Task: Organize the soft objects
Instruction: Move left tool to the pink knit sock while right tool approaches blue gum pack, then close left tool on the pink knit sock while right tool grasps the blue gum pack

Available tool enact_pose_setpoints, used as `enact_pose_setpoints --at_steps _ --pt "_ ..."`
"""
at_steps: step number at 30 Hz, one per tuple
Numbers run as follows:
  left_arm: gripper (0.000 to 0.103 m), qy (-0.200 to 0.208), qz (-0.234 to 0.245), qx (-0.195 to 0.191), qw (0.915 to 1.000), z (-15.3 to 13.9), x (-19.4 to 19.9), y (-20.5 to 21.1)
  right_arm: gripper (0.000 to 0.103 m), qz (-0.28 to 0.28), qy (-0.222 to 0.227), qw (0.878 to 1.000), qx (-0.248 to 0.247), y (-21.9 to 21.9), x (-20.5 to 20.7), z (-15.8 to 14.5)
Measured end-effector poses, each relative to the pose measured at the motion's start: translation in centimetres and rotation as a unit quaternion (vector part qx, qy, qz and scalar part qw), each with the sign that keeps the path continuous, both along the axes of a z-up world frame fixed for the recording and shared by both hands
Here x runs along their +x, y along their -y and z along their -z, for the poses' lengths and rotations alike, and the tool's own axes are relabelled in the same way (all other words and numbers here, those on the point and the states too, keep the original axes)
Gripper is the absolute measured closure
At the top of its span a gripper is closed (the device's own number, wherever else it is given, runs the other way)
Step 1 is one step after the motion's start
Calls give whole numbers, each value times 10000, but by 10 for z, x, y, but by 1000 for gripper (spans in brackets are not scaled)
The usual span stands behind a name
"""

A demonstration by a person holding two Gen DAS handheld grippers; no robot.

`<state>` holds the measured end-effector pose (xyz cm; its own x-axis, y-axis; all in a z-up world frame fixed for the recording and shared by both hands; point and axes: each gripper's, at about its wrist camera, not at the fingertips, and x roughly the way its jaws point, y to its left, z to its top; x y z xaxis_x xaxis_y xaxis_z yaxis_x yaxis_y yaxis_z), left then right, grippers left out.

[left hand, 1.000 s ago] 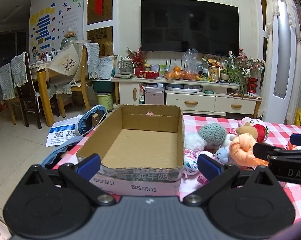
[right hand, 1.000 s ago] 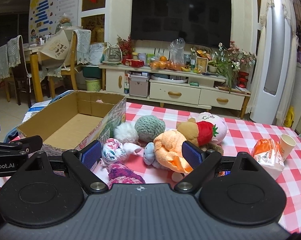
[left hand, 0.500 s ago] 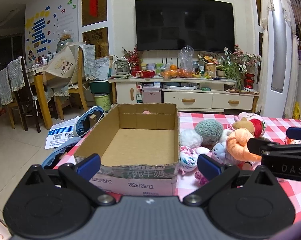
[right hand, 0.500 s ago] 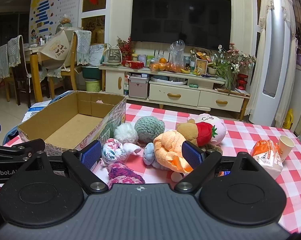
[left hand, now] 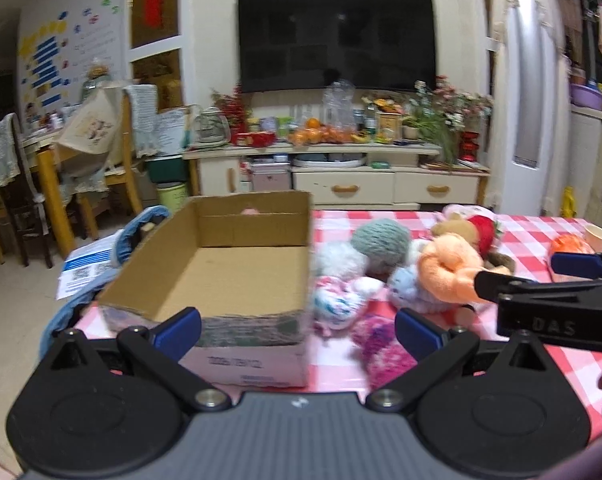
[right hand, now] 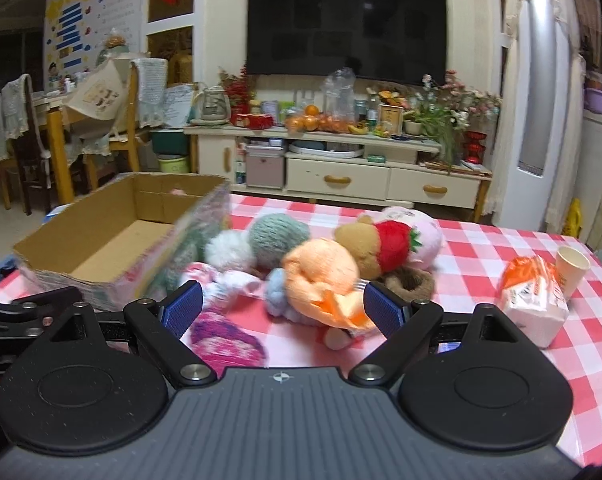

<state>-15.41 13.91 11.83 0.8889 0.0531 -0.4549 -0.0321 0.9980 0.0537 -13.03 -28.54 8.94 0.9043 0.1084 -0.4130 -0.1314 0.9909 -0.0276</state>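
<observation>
Both tongs stand with their blue-padded fingers spread wide apart and holding nothing. Seen from its own camera, the left gripper point(left hand: 297, 326) hovers low over the near wall of an open cardboard box point(left hand: 221, 264) that sits on a table covered by a red-and-white checked cloth point(right hand: 481, 248). The right gripper point(right hand: 281, 304) hovers just short of a heap of soft toys lying on the cloth immediately to the right of the box.

The heap holds an orange plush point(right hand: 321, 276) nearest the right gripper, a brown bear with a red strawberry hat point(right hand: 377, 240) behind it, a grey-green yarn ball point(right hand: 277, 232), a white fluffy ball point(right hand: 227, 250), a small pale blue plush point(right hand: 277, 292), a pink and white patterned knit piece point(left hand: 337, 300) and a magenta knit piece point(right hand: 225, 340) closest to the cameras. Farther right sit an orange and white packet point(right hand: 535, 296) and a paper cup point(right hand: 573, 266), well apart from the toys.

The box floor looks bare; a small pink shape shows at its far rim, but motion blur makes it unclear whether that lies inside or behind. Judging by this, the sorting has hardly begun: every visible soft toy is outside the box and none is yet gripped.
</observation>
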Motion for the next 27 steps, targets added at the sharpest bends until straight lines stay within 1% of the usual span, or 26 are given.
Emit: enact_pose_setpoints --at_steps 5,8,11,15,18,21,27 --pt "1 -59 428 39 9991 11 4 19 0 292 -19 9995 90 27 8 17" --pt "1 -147 634 -22 9979 19 7 31 0 483 -29 9987 173 46 12 27" --pt "1 -272 893 -107 9956 31 12 43 0 632 -47 9976 265 64 18 34" --pt "1 -535 1099 -73 9925 48 24 58 0 894 -227 9949 413 89 28 45" --pt "1 -726 1181 -32 9903 62 33 72 0 1077 -385 9918 573 106 37 50" --pt "1 -858 1193 96 9891 72 45 83 0 1182 -495 9896 656 113 45 55" --pt "2 -1059 1051 314 9883 88 68 97 0 1150 -939 9853 848 116 60 66"
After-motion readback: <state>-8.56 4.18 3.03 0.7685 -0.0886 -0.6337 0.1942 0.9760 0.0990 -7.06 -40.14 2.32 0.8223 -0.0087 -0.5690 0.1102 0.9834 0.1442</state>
